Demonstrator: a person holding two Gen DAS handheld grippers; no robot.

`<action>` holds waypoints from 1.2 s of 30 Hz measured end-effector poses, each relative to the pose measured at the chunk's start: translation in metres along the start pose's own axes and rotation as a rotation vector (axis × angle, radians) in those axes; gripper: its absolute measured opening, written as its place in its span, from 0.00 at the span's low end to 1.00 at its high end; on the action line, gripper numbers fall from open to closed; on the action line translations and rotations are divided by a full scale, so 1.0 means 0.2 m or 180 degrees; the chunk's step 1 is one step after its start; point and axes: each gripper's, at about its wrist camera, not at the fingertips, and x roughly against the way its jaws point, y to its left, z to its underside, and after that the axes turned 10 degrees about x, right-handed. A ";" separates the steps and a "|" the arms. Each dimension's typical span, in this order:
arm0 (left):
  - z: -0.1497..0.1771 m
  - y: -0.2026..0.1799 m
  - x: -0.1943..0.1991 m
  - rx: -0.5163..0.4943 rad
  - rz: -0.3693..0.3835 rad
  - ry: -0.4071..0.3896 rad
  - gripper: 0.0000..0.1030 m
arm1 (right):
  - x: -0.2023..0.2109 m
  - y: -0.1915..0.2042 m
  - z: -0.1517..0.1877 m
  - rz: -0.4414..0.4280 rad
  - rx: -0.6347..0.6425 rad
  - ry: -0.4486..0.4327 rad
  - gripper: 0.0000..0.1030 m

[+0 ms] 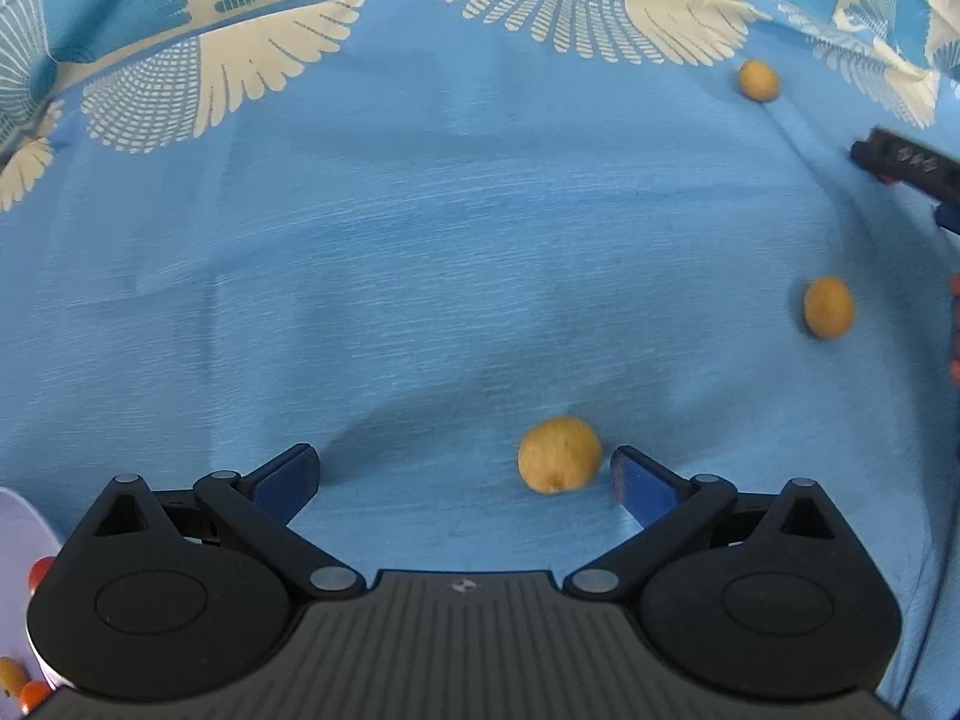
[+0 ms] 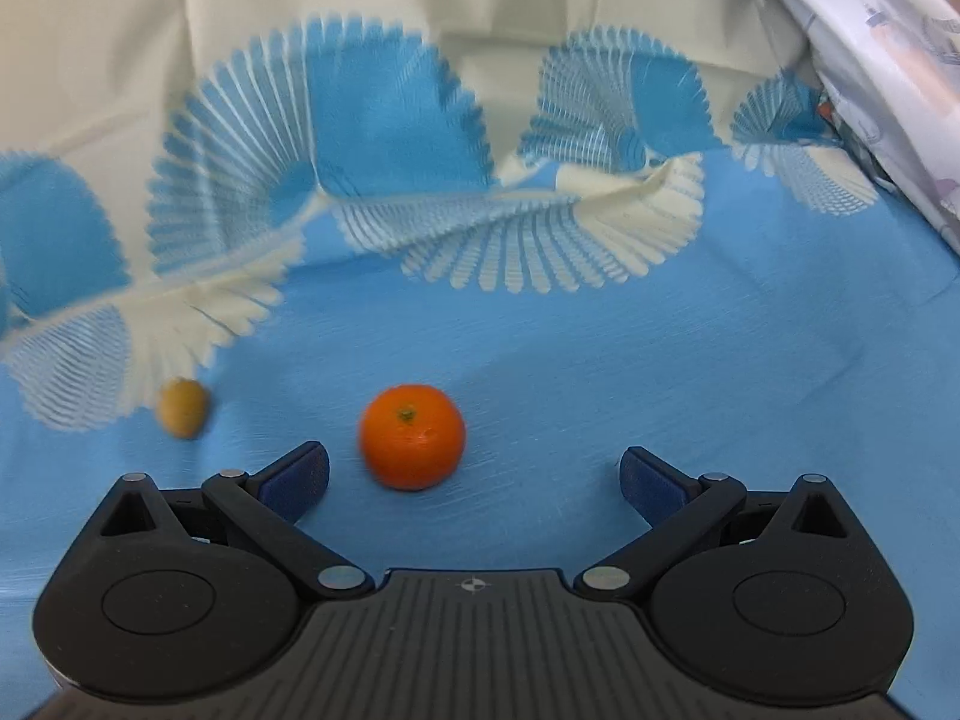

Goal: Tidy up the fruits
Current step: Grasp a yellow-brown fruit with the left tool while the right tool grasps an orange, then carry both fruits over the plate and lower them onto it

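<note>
Both tongs gape wide and empty, each lined up on a small round fruit on the blue cloth.

The left gripper (image 1: 465, 474) has a small tan, rough-skinned round fruit (image 1: 559, 454) at its 1 o'clock, just beside the right-hand blue pad and not touching; it looks light, firm and apt to roll, so I judge a gentle pinch across its widest middle is best. The right gripper (image 2: 474, 474) has a glossy orange mandarin with green stem (image 2: 412, 437) at 11 o'clock, nearer the left pad; soft-skinned and smooth, better held at its sides than over the stem. Two more tan fruits (image 1: 828, 307) (image 1: 758, 80) lie at 2 o'clock, well apart. A white bowl (image 1: 24, 531) holding small fruits sits at 8 o'clock. Nothing blocks either approach; the wrinkled blue-and-cream patterned tablecloth (image 1: 420, 240) may let fruit wobble.
</note>
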 end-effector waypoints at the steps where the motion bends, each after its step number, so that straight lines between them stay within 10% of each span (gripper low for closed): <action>1: 0.00 0.01 0.00 0.0014 0.0012 -0.0003 1.00 | -0.02 0.02 0.01 0.0080 0.0083 -0.0054 0.99; 3: 0.01 0.02 0.02 0.0047 0.0041 -0.0035 0.96 | -0.02 0.05 0.01 0.0111 0.0282 -0.0157 0.95; 4: 0.03 0.02 0.04 0.0023 0.0110 -0.0059 0.89 | 0.00 0.05 0.02 0.0026 0.0289 -0.0204 0.73; 6: 0.07 0.01 0.10 -0.0084 0.0229 -0.0162 0.50 | 0.05 0.07 0.01 -0.0044 0.0408 -0.0244 0.37; 8: 0.10 -0.02 0.13 -0.0290 0.0254 -0.0235 0.28 | 0.09 0.09 0.01 -0.0020 0.0526 -0.0183 0.37; 22: 0.19 0.16 0.56 -0.0134 0.0219 -0.0429 0.28 | 0.86 0.08 0.15 -0.0467 0.0222 -0.0504 0.37; 36: 0.76 0.87 1.31 0.0213 -0.0038 -0.0551 0.28 | 2.07 0.75 0.60 -0.1693 0.0578 -0.0585 0.37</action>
